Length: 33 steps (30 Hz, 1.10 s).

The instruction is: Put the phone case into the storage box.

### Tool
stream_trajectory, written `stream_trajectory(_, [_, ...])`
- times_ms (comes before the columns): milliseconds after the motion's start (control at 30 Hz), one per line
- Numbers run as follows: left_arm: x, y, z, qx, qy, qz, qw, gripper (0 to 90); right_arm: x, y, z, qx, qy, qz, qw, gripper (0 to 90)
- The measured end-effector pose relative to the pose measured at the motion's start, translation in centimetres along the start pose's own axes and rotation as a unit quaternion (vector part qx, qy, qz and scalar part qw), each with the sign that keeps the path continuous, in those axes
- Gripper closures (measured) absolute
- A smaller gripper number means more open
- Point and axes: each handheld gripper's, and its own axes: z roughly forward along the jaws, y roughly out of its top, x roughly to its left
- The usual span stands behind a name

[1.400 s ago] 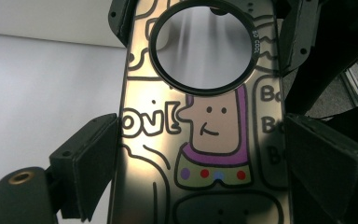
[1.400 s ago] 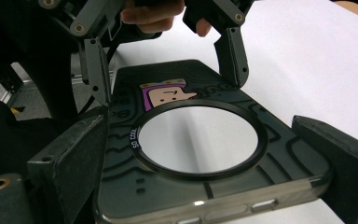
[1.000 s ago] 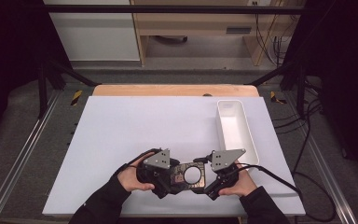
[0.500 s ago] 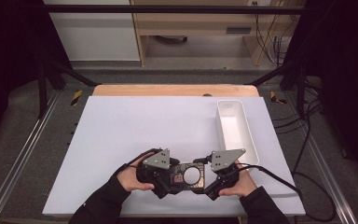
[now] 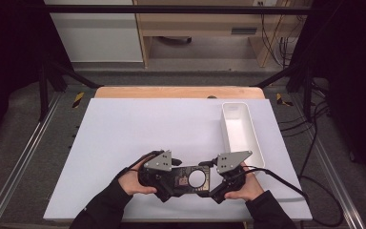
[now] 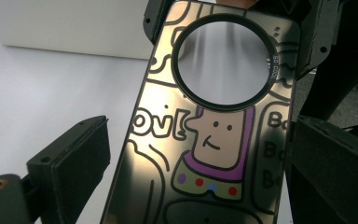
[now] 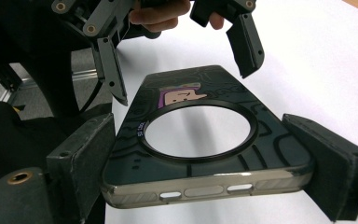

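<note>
Phone case [image 5: 189, 179], dark with a cartoon figure and a large round cut-out, lies between the two hands at the near edge of the worktop [image 5: 138, 129], well short of the white tray [image 5: 240, 131] that stands beyond it to the right. Nothing has shifted over the last second: case, hands and tray sit exactly where they were, so I judge this a pause mid-handover rather than progress. The right claw [image 7: 205, 163] is closed around the case's bottom end, both pads touching its sides by the port slots. The left claw [image 6: 191, 163] stands spread around the other end, the left pad clearly apart from the case edge; whether the right pad touches I cannot tell.
</note>
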Motion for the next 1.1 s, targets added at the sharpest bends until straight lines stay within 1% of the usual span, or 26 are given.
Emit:
stream_trajectory(200, [0.1,-0.1,-0.6,-0.001,0.01,-0.004,0.9999,2.5,-0.2,0.2,-0.4,0.005,-0.005,0.005,1.0,13.1])
stream_trajectory(267, [0.2,-0.1,-0.9,-0.002,0.008,-0.008,0.9999,2.2,-0.2,0.3,-0.7,0.008,-0.007,0.009,0.9999,13.0])
stream_trajectory(333, [0.2,-0.2,-1.1,0.001,0.011,-0.007,0.9999,1.5,-0.4,0.5,-1.0,0.012,-0.01,0.012,0.9998,13.0])
stream_trajectory(367, [0.2,-0.2,-1.3,0.001,0.011,-0.01,0.9999,1.5,-0.5,0.6,-1.1,0.013,-0.009,0.013,0.9998,13.0])
stream_trajectory(400, [0.3,-0.2,-1.4,0.003,0.012,-0.008,0.9999,1.0,-0.6,0.7,-1.3,0.012,-0.01,0.015,0.9998,13.0])
stream_trajectory(500, [0.3,-0.3,-1.6,0.002,0.015,-0.012,0.9998,0.5,-0.7,1.1,-1.7,0.016,-0.017,0.015,0.9996,13.0])
stream_trajectory(567, [0.3,-0.3,-1.8,0.005,0.017,-0.013,0.9998,0.5,-0.8,1.4,-1.9,0.02,-0.016,0.014,0.9996,13.0])
stream_trajectory(600, [0.3,-0.3,-1.8,0.006,0.018,-0.011,0.9998,0.4,-0.9,1.8,-2.0,0.026,-0.014,0.013,0.9995,13.0])
stream_trajectory(667, [0.3,-0.4,-1.9,0.007,0.016,-0.009,0.9998,0.4,-0.9,1.9,-2.0,0.029,-0.013,0.012,0.9994,13.0])
stream_trajectory(700, [0.3,-0.4,-2.0,0.007,0.015,-0.009,0.9998,0.2,-0.9,2.4,-2.1,0.04,-0.011,0.009,0.9991,13.0])
stream_trajectory(733, [0.3,-0.4,-2.0,0.009,0.014,-0.009,0.9998,0.2,-0.9,2.4,-2.1,0.04,-0.011,0.009,0.9991,13.0])
stream_trajectory(833, [0.3,-0.4,-2.0,0.018,0.016,-0.005,0.9997,0.0,-1.0,2.9,-2.1,0.052,-0.006,0.007,0.9986,12.9])
stream_trajectory(967, [0.3,-0.5,-1.9,0.023,0.017,-0.004,0.9996,0.0,-1.0,3.7,-1.9,0.076,-0.003,-0.003,0.9971,12.9])
stream_trajectory(1000, [0.3,-0.5,-1.9,0.025,0.018,-0.003,0.9995,0.0,-1.0,3.7,-1.9,0.076,-0.003,-0.003,0.9971,12.9])
stream_trajectory(1100, [0.2,-0.5,-1.9,0.03,0.018,0.0,0.9994,0.0,-1.1,4.4,-1.6,0.094,0.002,-0.01,0.9956,12.9])
